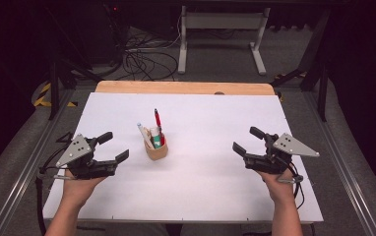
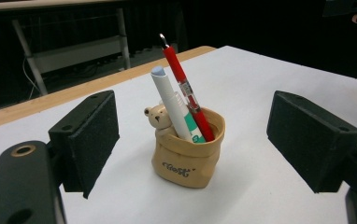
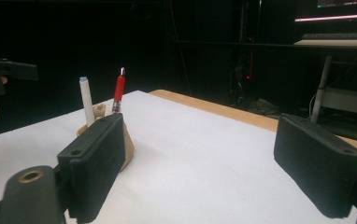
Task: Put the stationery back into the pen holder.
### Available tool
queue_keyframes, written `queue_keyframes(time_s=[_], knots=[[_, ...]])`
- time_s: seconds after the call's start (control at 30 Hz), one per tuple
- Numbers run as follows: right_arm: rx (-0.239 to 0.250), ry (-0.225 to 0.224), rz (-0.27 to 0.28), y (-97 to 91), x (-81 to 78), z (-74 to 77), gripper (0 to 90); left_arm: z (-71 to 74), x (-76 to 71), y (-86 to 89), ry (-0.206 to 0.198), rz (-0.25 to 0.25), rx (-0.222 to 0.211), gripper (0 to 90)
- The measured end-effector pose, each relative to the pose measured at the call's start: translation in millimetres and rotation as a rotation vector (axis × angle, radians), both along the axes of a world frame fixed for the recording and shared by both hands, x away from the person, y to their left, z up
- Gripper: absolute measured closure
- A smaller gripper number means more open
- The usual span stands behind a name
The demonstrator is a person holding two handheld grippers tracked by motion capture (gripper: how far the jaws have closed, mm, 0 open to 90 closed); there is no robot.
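A small tan sack-shaped pen holder [image 1: 156,149] [image 2: 188,152] with a little bear figure [image 2: 158,116] on its rim stands near the middle of the white table top [image 1: 201,177]. A red pen [image 1: 158,120] [image 2: 184,88] [image 3: 119,94] and a white marker [image 1: 143,133] [image 2: 169,103] [image 3: 86,99] with a pale blue cap stand in it. My left gripper [image 1: 112,146] [image 2: 190,140] is open, level with the holder on its left. My right gripper [image 1: 248,140] [image 3: 200,163] is open well to the right of it. In the right gripper view its left jaw hides most of the holder [image 3: 127,144].
The white sheet covers a wooden table [image 1: 186,87] whose far edge shows bare. Beyond it stand a white metal frame [image 1: 223,29] and loose cables [image 1: 141,61] on the floor. Metal rails [image 1: 26,162] run along both sides of the table.
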State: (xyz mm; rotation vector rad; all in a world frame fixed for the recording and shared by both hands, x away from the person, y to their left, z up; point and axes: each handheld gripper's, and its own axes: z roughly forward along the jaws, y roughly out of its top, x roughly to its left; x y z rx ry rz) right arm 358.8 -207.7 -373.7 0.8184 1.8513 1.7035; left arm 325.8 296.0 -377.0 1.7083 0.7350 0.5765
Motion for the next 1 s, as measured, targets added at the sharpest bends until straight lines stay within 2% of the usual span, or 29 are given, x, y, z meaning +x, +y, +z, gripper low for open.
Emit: queue_keyframes(time_s=[0.3,0.43,0.77,1.0], knots=[[0.002,-0.004,-0.005,-4.7,-0.8,1.1,17.5,-3.1,-1.2,4.6,0.005,-0.008,0.001,17.3],[-0.002,-0.006,-0.002,-5.0,-0.7,1.1,17.5,-5.1,-1.3,8.2,0.012,-0.001,-0.012,17.2],[-0.010,0.002,-0.001,-3.8,0.1,-0.1,17.1,-9.4,-2.1,10.6,0.023,0.004,-0.004,17.1],[-0.012,0.004,0.001,-3.0,0.4,-0.4,17.0,-7.6,-2.7,10.8,0.015,-0.003,-0.009,17.1]])
